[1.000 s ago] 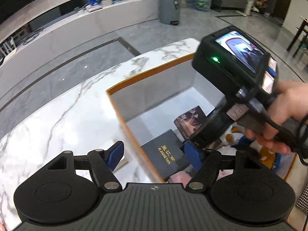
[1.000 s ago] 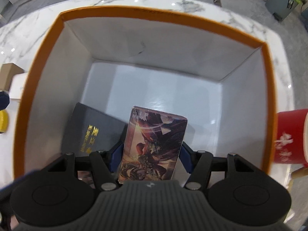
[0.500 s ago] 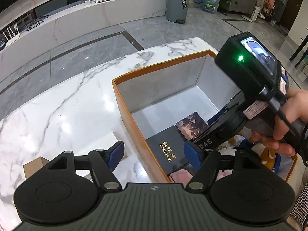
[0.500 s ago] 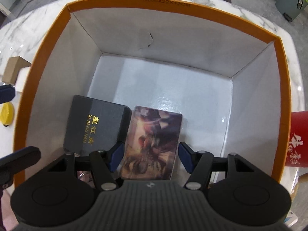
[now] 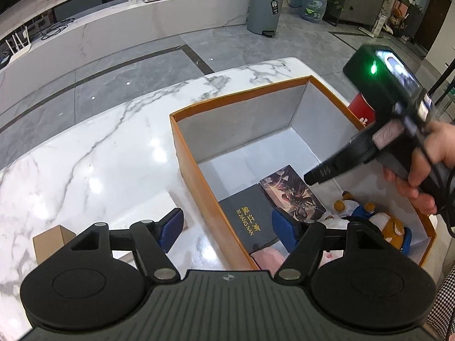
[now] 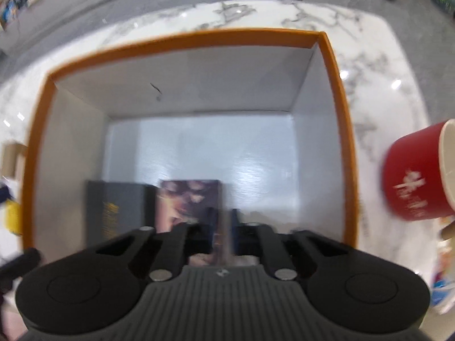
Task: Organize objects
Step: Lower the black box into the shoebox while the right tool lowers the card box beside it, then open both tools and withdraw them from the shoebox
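An orange-rimmed box (image 5: 182, 139) stands on the white marble table (image 5: 85, 164). Inside it lie a black box with gold lettering (image 5: 250, 221), a picture card box (image 5: 293, 193) beside it, a plush toy (image 5: 378, 224) and something pink (image 5: 267, 258). My left gripper (image 5: 227, 227) is open and empty above the box's near left wall. My right gripper (image 6: 224, 230) is raised above the box (image 6: 338, 113), empty, its jaws nearly closed; the view is blurred. The card box (image 6: 187, 201) and black box (image 6: 119, 207) lie below it.
A red paper cup (image 6: 412, 176) stands right of the box; it also shows in the left wrist view (image 5: 361, 110). A small cardboard box (image 5: 48, 241) and a white flat item (image 5: 150, 199) lie left of the box. A yellow object (image 6: 12, 216) sits at the left edge.
My right gripper let go of the card box, which now lies flat beside the black box. It then lifted back and its jaws closed. My left gripper pulled back and up.
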Motion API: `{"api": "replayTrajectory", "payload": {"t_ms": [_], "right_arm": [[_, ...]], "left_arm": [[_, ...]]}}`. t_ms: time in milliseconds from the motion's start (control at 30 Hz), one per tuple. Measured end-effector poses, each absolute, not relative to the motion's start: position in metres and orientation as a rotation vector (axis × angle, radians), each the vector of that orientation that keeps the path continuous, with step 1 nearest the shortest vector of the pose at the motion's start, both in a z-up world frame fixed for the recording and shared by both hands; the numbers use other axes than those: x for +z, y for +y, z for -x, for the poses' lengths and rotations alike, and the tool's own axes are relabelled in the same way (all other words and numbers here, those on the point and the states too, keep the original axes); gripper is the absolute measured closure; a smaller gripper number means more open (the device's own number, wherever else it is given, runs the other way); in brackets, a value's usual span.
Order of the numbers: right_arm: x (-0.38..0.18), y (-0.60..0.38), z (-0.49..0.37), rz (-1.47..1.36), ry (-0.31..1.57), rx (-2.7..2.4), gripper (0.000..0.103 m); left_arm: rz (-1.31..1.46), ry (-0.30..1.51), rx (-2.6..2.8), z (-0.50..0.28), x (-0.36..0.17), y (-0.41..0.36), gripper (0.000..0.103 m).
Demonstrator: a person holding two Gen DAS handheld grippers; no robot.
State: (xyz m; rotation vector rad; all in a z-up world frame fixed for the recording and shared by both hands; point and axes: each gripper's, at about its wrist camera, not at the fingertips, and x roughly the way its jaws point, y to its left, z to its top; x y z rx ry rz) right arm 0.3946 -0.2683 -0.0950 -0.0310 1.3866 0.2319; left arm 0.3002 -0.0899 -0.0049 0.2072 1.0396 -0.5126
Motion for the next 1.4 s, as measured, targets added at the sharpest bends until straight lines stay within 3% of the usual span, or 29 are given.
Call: {"api": "replayTrajectory", "payload": {"t_ms": [133, 233, 500, 633, 867, 1067, 1133, 1200, 1400], "right_arm": [[-0.11, -0.255, -0.397, 0.179, 1.397, 0.233, 0.098], [-0.116, -0.251, -0.394, 0.173, 1.409, 0.267, 0.103], [-0.114, -0.246, -0.39, 0.244, 1.377, 0.276, 0.102], [-0.092, -0.244, -0.377, 0.28, 1.261, 0.255, 0.098], [-0.028, -0.235, -0.306, 0.106, 0.987, 0.436, 0.096], [-0.003, -0.191, -0.228, 0.217, 0.814, 0.681, 0.093], [0.003, -0.182, -0.2, 0.274, 0.791, 0.779, 0.087], [0.002, -0.172, -0.177, 0.342, 0.785, 0.862, 0.071], [-0.044, -0.157, -0.143, 0.438, 0.885, 0.906, 0.069]], "left_arm": [[-0.193, 1.044, -0.505, -0.301, -0.006, -0.086, 0.021], [-0.172, 1.054, -0.501, -0.302, -0.008, -0.084, 0.021], [-0.127, 1.037, -0.496, -0.296, -0.002, -0.073, 0.022], [-0.053, 1.006, -0.494, -0.284, 0.012, -0.048, 0.023], [-0.054, 0.942, -0.468, -0.24, 0.032, 0.012, 0.023], [-0.076, 0.905, -0.411, -0.185, 0.026, 0.045, 0.023], [-0.078, 0.893, -0.396, -0.169, 0.02, 0.05, 0.024], [-0.066, 0.891, -0.385, -0.155, 0.012, 0.053, 0.024], [-0.054, 0.888, -0.37, -0.121, -0.016, 0.054, 0.024]]}}
